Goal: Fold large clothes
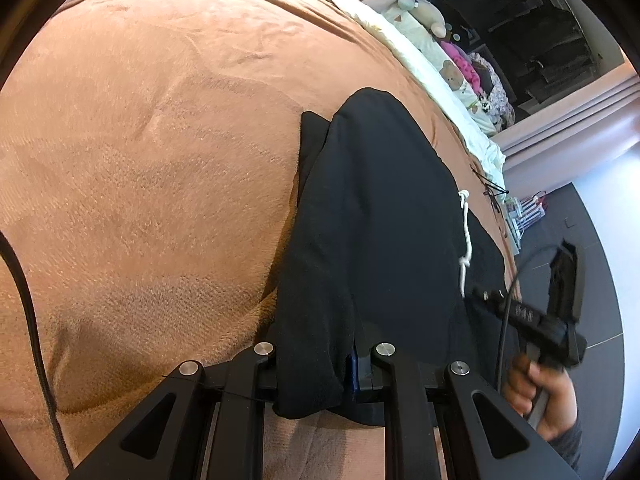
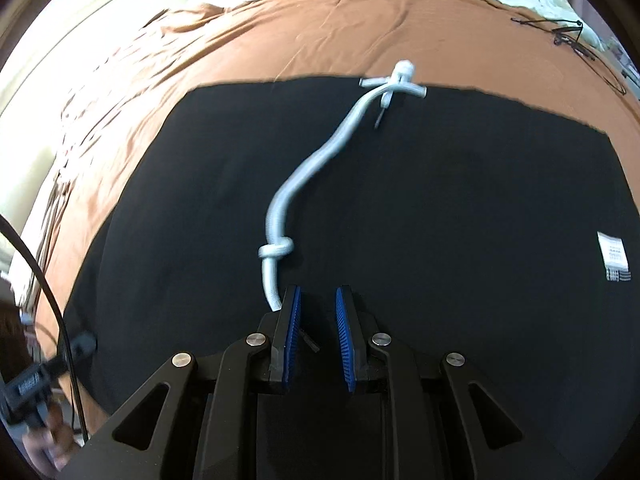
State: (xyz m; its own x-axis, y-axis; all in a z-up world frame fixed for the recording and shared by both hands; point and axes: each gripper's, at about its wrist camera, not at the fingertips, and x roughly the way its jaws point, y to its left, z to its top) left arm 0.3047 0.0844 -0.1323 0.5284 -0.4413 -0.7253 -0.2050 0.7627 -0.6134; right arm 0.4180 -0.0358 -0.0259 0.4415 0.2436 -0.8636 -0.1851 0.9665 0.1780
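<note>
A black garment [image 1: 372, 208] with a white knotted drawstring [image 1: 466, 240] lies on a brown bedspread [image 1: 140, 160]. My left gripper [image 1: 316, 360] is shut on a thick fold of the garment's edge, and the cloth hides the fingertips. In the right wrist view the garment [image 2: 440, 200] is spread flat, with the drawstring [image 2: 312, 168] curling across it and a white label [image 2: 614, 256] at the right. Just above it, my right gripper [image 2: 318, 292] is shut to a slim gap with nothing between its blue pads [image 2: 292, 332]. A hand holds that right gripper [image 1: 564, 280] at the bed's edge.
A white quilt with bear prints [image 1: 452, 68] and soft toys lie at the bed's far side. Dark floor [image 1: 600, 260] runs beyond the bed edge. A black cable [image 1: 24, 320] hangs at the left. A thin black cord [image 2: 568, 30] lies on the bedspread [image 2: 320, 32].
</note>
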